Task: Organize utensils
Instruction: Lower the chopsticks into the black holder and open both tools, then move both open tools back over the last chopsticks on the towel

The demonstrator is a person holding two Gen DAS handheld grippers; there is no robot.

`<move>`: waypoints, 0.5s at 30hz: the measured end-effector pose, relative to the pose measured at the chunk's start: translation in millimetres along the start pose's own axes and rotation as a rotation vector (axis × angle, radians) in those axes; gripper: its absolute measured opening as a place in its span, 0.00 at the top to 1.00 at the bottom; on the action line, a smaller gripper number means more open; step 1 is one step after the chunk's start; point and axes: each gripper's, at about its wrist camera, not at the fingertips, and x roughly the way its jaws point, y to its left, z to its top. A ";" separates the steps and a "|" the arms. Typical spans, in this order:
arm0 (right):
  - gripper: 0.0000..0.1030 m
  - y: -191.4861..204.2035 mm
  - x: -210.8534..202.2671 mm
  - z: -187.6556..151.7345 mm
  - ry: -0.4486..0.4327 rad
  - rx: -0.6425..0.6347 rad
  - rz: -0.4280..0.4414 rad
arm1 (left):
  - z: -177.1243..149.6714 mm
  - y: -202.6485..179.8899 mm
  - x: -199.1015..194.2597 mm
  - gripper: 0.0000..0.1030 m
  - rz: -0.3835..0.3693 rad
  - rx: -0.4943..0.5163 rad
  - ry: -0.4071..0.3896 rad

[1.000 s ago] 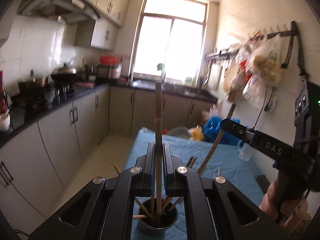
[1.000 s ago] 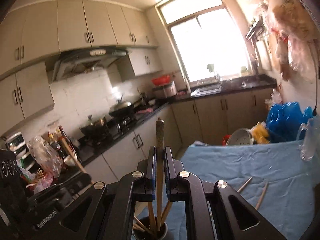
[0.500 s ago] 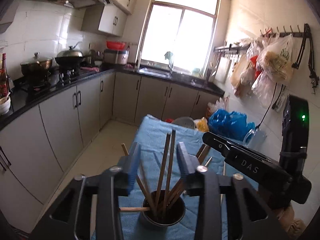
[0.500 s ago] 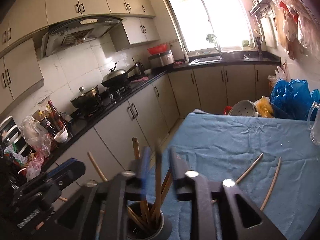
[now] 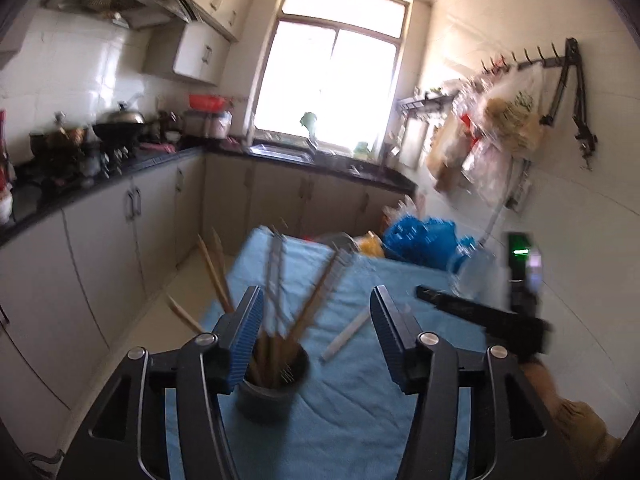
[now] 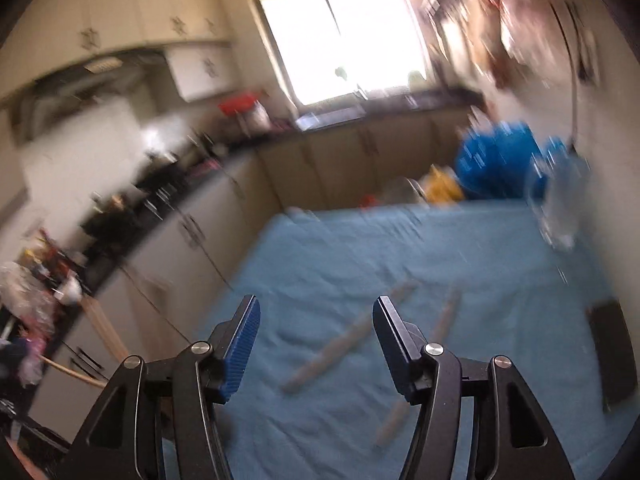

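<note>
My left gripper hangs over the blue cloth, its jaws opening and nothing pressed between the pads. Just below its left finger stands a dark grey cup holding several wooden chopsticks. One pale chopstick lies loose on the cloth beyond. My right gripper shows at the right of this view. In the right wrist view, my right gripper is also opening and holds nothing, above three loose chopsticks on the cloth. The cup is hidden there; only chopstick ends stick out at the left.
A clear jug stands at the table's far right, and a flat dark object lies near the right edge. Blue bags sit past the far end. Kitchen cabinets run along the left across a narrow floor strip.
Both grippers were shut on an upright chopstick over the cup; both have let go and opened. The released chopsticks stand in the cup. The right gripper has swung down and right towards the loose chopsticks.
</note>
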 end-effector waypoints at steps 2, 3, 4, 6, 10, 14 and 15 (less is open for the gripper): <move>0.39 -25.1 25.3 -16.4 0.090 0.010 -0.064 | -16.5 -12.4 7.1 0.48 -0.041 0.019 0.051; 0.40 -34.8 35.5 -22.7 0.123 0.016 -0.087 | -24.6 -18.9 11.9 0.48 -0.056 0.034 0.076; 0.44 -45.9 48.0 -30.4 0.164 0.026 -0.108 | -29.6 -23.2 16.2 0.48 -0.062 0.045 0.092; 0.49 -64.1 67.6 -41.6 0.225 0.062 -0.120 | -42.2 -31.2 25.2 0.48 -0.071 0.073 0.123; 0.49 -75.9 93.2 -46.9 0.293 0.086 -0.138 | -61.8 -36.7 36.5 0.48 -0.056 0.112 0.159; 0.67 -70.8 118.8 -51.5 0.344 0.018 -0.216 | -73.0 -36.3 46.9 0.48 -0.056 0.110 0.200; 0.81 -66.5 120.6 -50.5 0.334 -0.001 -0.244 | -75.7 -37.3 49.2 0.48 -0.057 0.111 0.209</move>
